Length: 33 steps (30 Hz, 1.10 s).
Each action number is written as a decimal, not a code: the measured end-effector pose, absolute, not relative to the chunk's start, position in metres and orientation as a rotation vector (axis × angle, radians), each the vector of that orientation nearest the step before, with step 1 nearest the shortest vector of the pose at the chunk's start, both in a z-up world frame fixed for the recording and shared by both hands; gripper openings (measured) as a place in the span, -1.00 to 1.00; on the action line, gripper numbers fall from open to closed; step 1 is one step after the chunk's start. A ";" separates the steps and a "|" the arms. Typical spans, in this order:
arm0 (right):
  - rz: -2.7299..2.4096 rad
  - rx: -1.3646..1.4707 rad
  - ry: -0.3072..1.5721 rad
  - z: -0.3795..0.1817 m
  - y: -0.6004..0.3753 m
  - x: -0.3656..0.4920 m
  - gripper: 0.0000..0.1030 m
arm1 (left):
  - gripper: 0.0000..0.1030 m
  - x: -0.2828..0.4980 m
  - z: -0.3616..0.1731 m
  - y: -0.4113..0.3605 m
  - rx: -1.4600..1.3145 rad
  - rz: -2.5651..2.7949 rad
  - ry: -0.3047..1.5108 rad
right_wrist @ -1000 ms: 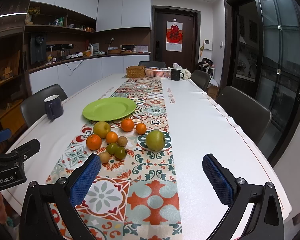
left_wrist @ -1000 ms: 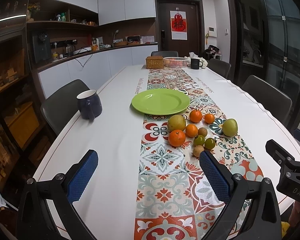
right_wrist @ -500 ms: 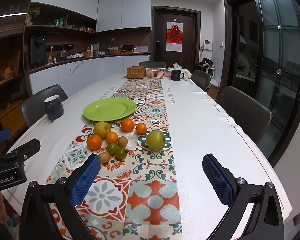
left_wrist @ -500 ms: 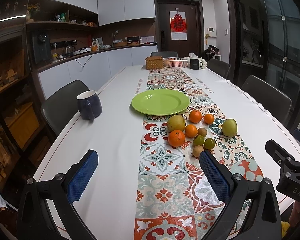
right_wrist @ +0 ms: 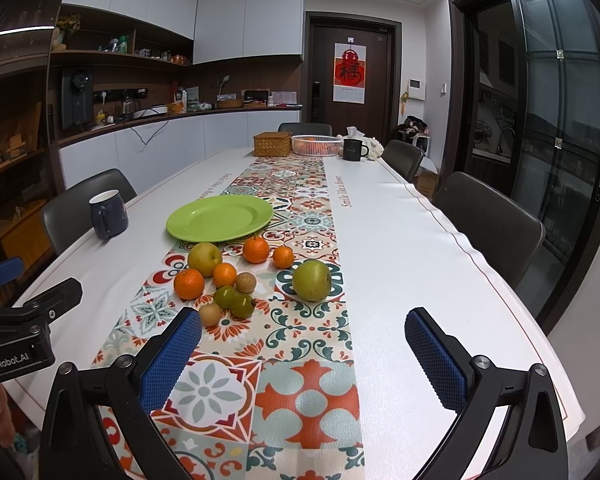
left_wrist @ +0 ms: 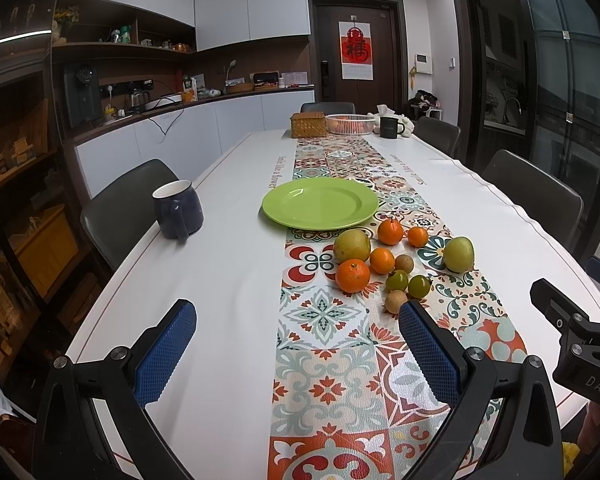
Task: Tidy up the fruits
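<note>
Both grippers wide apart above the near end of the table, fruit loose ahead.

The left gripper [left_wrist: 298,354] and right gripper [right_wrist: 304,358] hover with fingers spread, holding nothing; bare runner [right_wrist: 300,392] lies between them. Beyond: four oranges [right_wrist: 189,283], two pears [right_wrist: 312,280], two green fruits [right_wrist: 242,305], two small brown fruits [right_wrist: 210,314], clustered just before one empty green plate [right_wrist: 220,218]. One mug [right_wrist: 109,214] stands near the table's left edge.

You're over a long white table [left_wrist: 228,264] with a patterned tile runner [left_wrist: 332,344] down its middle. On the runner: green plate [left_wrist: 320,204], loose fruit cluster [left_wrist: 384,264] just before it. Navy mug [left_wrist: 178,210] on bare white at left. Far end: wicker box [right_wrist: 273,144], white basket [right_wrist: 316,145], dark mug [right_wrist: 353,150].
</note>
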State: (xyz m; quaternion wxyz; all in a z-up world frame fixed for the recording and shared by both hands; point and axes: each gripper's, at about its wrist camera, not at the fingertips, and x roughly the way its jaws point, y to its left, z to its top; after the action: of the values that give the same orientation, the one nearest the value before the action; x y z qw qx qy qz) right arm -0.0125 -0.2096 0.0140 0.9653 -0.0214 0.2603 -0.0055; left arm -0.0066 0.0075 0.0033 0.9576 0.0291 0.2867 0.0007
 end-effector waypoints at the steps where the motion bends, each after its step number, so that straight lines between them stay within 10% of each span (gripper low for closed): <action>1: -0.011 -0.043 0.527 0.014 -0.210 -0.013 0.99 | 1.00 -0.007 0.003 0.008 0.059 0.001 0.582; 33: -0.002 -0.045 0.566 0.004 -0.208 -0.002 0.99 | 1.00 0.003 -0.004 0.004 0.077 -0.002 0.603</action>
State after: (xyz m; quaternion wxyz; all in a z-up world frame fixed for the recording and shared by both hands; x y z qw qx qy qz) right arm -0.0017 -0.2080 0.0036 0.9600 -0.0220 0.2791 -0.0010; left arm 0.0026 0.0041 -0.0041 0.9542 0.0380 0.2967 -0.0010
